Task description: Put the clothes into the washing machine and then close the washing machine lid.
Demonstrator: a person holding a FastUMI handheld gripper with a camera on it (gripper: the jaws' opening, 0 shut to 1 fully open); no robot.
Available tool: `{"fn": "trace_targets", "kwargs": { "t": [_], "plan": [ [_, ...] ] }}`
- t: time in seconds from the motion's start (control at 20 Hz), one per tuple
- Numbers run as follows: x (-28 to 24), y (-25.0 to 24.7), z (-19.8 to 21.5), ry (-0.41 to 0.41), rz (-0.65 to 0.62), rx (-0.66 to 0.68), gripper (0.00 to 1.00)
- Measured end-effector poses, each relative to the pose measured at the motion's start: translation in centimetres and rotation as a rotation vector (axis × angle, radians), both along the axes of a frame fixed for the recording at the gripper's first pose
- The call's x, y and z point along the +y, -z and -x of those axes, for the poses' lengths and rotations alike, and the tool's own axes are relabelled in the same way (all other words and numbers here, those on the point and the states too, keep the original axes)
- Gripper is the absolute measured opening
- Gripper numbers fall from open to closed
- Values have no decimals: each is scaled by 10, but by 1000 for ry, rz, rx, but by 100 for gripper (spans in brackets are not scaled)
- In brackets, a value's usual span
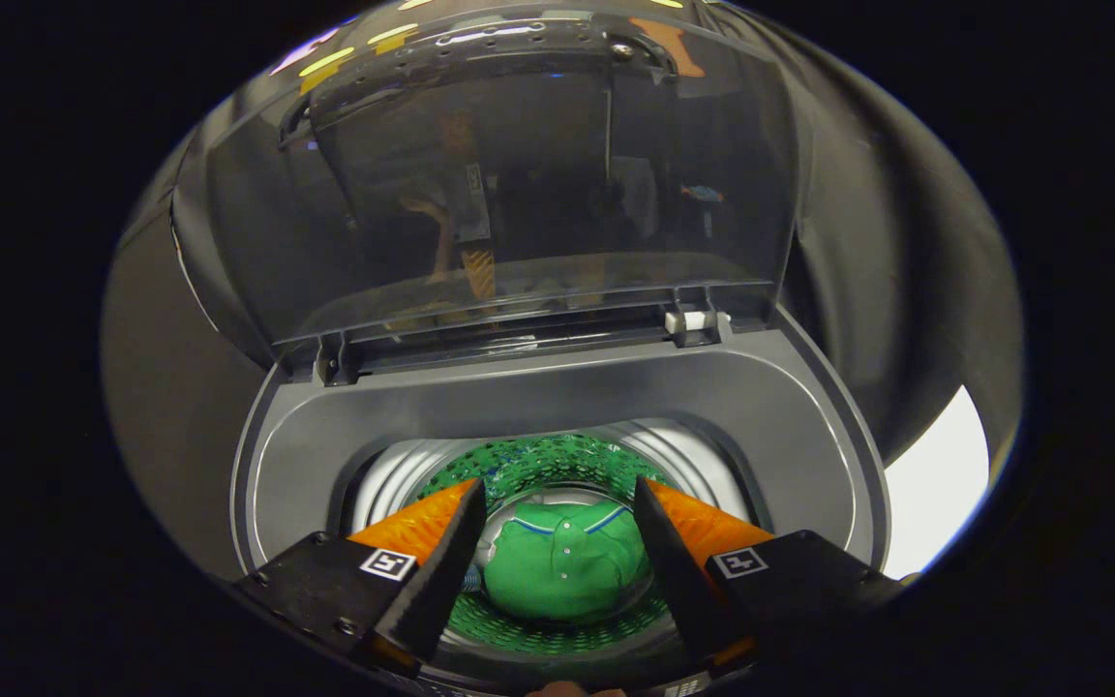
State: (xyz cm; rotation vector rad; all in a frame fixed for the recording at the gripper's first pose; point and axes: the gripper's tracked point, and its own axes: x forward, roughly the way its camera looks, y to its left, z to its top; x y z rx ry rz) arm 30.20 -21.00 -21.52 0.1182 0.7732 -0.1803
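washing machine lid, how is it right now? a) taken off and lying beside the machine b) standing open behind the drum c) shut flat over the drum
b: the clear washing machine lid stands raised on its hinge behind the drum opening, where the green shirt lies inside, seen between the fingers of the open tongs.

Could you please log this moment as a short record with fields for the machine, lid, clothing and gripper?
machine: top-loading washing machine, tub open
lid: transparent lid raised upright at the back, not yet closed
clothing: green polo shirt lying down inside the drum
gripper: gripper open above the tub, fingers apart, holding nothing, shirt seen between them
remaining: close the lid
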Motion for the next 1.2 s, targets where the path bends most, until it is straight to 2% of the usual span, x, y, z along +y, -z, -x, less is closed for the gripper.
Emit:
{"fn": "trace_targets", "kwargs": {
  "t": [0.05,0.35,0.95,1.2],
  "plan": [
    [-2,-2,1,1,-1,-3,95],
    [0,-48,6,-19,-22,-60,95],
    [33,-257,12,-98,68,-347,94],
    [42,-311,4,-119,99,-429,94]
  ]
}}
